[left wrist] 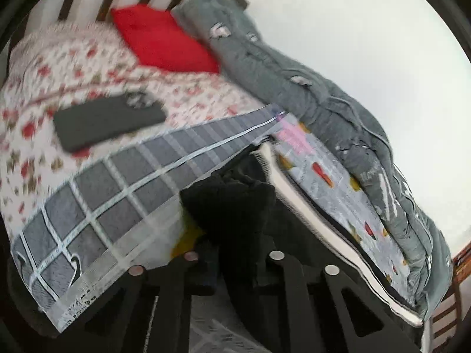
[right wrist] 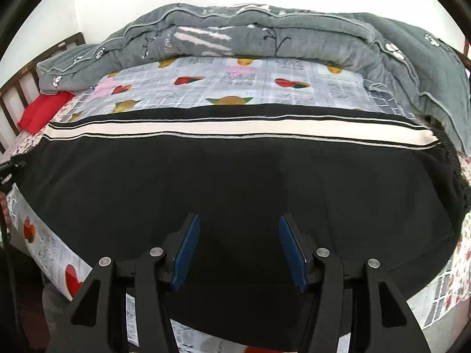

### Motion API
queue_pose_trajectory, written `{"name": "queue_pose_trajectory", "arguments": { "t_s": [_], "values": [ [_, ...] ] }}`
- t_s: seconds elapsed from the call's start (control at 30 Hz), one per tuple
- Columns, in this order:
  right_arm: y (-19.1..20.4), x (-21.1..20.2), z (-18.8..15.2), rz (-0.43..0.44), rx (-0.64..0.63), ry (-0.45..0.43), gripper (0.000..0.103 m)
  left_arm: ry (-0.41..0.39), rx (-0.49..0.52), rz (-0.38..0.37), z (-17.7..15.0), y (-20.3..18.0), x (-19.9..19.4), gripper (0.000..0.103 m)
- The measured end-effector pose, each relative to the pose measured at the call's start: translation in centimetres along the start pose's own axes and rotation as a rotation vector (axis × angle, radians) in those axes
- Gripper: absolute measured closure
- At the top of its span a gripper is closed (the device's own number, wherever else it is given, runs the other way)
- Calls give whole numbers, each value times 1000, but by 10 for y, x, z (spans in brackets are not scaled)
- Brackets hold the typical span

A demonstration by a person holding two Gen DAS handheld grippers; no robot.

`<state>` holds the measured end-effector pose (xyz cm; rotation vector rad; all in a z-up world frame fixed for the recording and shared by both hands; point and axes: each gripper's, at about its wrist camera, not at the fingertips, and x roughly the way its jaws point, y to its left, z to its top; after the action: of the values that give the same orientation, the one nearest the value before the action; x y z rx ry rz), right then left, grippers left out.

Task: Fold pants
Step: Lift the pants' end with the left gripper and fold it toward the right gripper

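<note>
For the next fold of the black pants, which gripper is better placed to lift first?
Left. The left gripper looks already shut on a bunched end of the black pants with the white side stripe; the right gripper hangs open over flat cloth.

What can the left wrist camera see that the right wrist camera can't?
Only the left wrist view shows the dark phone on the flowery sheet and the left tongs pinching a bunch of the black pants. Only the right wrist view shows the right tongs open above the pants spread flat, with their cream stripe. Both show the red pillow and grey quilt.
</note>
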<state>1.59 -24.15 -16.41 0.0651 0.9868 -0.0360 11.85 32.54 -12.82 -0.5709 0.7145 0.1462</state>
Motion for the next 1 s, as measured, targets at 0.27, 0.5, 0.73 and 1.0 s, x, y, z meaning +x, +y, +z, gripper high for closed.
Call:
{"name": "queue_pose_trajectory", "arguments": {
  "t_s": [0.27, 0.5, 0.73, 1.0],
  "values": [
    [-27, -17, -7, -17, 27, -50, 48, -81, 211, -54, -4, -95, -36, 94],
    [-62, -38, -24, -15, 63, -80, 48, -85, 393, -128, -40, -184, -51, 94],
    [-110, -62, -51, -23, 145, -108, 48, -21, 500, -190, -95, -253, -53, 94],
    [-139, -72, -73, -14, 202, -119, 48, 150, 581, -301, -182, -303, -44, 94]
  ]
}}
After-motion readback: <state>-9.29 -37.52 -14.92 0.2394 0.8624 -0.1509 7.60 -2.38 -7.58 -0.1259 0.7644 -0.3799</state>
